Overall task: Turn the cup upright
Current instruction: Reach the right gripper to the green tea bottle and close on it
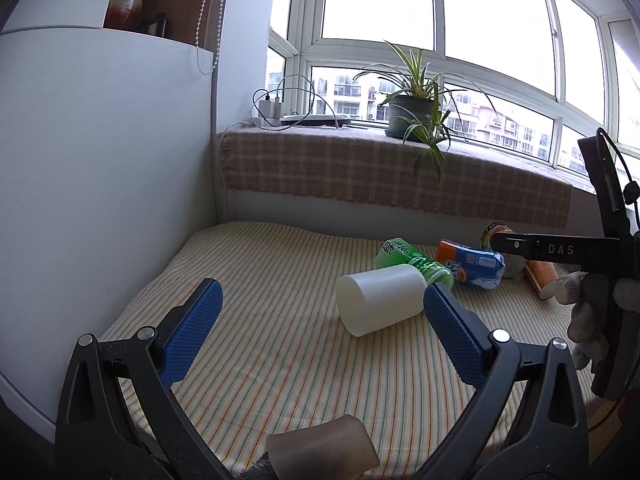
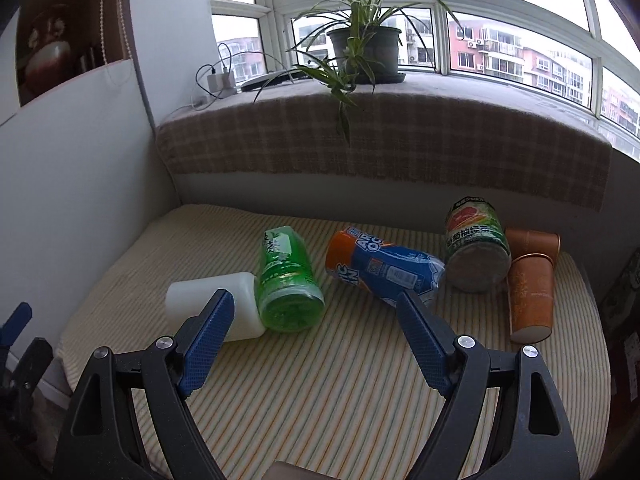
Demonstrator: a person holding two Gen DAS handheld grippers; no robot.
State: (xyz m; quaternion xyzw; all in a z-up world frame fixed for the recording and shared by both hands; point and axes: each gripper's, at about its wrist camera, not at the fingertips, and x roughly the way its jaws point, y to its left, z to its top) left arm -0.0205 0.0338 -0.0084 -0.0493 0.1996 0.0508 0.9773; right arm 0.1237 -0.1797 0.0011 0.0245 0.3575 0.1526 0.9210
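A: While it lies on its side on the striped mattress (image 1: 280,344), where is the white cup (image 1: 380,298) against your fingers?

B: Ahead of my left gripper (image 1: 322,304), fingers spread wide, nothing held; the cup sits nearer my right-hand pad (image 1: 450,332), apparently not touching.

A: And your right gripper (image 2: 316,320)?

B: Also wide open and empty. The cup (image 2: 212,300) shows behind its left pad, touching the green bottle (image 2: 286,280).

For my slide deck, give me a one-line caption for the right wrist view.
Open right gripper above a striped mat, facing a white plastic cup lying on its side against a tipped green cup.
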